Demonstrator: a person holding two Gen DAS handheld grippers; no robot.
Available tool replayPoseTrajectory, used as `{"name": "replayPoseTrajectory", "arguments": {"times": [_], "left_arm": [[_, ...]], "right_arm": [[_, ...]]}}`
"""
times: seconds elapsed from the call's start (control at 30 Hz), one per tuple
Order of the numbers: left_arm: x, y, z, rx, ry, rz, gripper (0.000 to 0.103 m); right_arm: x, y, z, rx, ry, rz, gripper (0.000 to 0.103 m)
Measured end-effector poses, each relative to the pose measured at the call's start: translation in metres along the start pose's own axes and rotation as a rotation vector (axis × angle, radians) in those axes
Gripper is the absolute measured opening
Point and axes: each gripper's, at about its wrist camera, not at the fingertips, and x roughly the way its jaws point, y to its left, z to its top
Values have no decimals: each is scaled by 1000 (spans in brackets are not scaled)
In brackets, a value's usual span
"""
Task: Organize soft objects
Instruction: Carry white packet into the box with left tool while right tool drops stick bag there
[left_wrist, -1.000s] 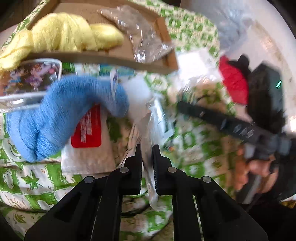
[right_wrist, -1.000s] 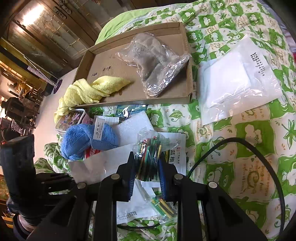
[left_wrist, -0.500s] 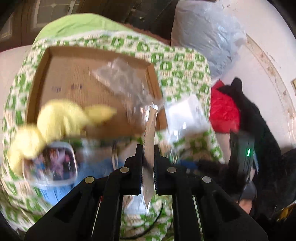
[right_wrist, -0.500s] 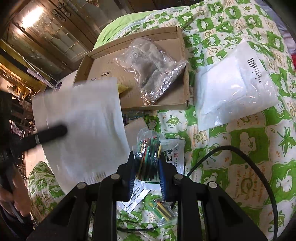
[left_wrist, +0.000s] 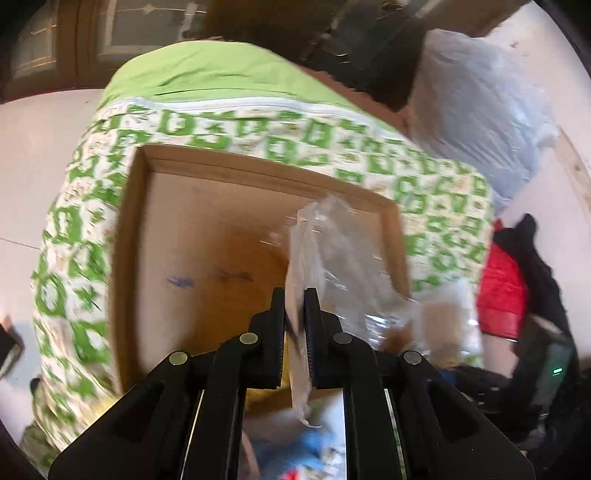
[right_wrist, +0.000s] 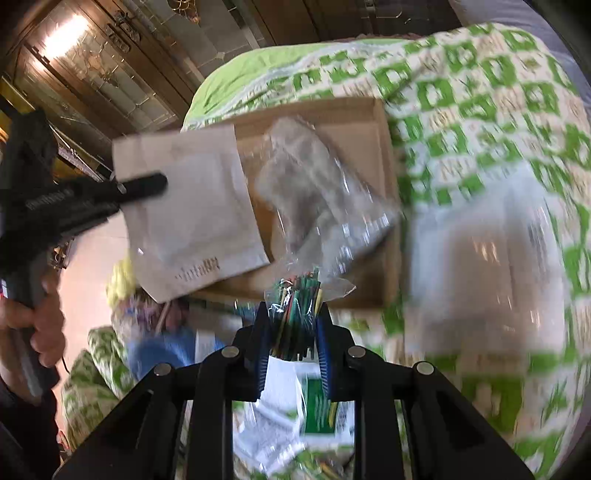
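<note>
Bright daylight, heavy motion blur, fisheye-warped edges.

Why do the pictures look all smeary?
Left wrist view: the green quilt and cardboard box are motion-blurred, the black jaws sharp. Right wrist view: the clear bag smears, with glare from the cabinet light.

The left gripper (left_wrist: 294, 295) pinches a thin flat plastic packet (left_wrist: 295, 350) edge-on above the cardboard tray (left_wrist: 125, 236). Inside the tray, toward its right wall, lies a crumpled clear plastic bag (left_wrist: 343, 243). The tray rests on a green-and-white patterned quilt (left_wrist: 70, 229); right of it lies a red garment (left_wrist: 498, 291).
</note>
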Motion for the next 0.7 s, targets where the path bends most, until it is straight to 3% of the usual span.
{"name": "replayPoseTrajectory", "arguments": {"times": [0.37,0.7], "left_arm": [[11,48,14,23,-18,213,10],[13,54,-1,74,-25,309,12]], "right_arm": [[48,21,50,-6,38,32,21],[80,39,39,-48,91,46,22]]}}
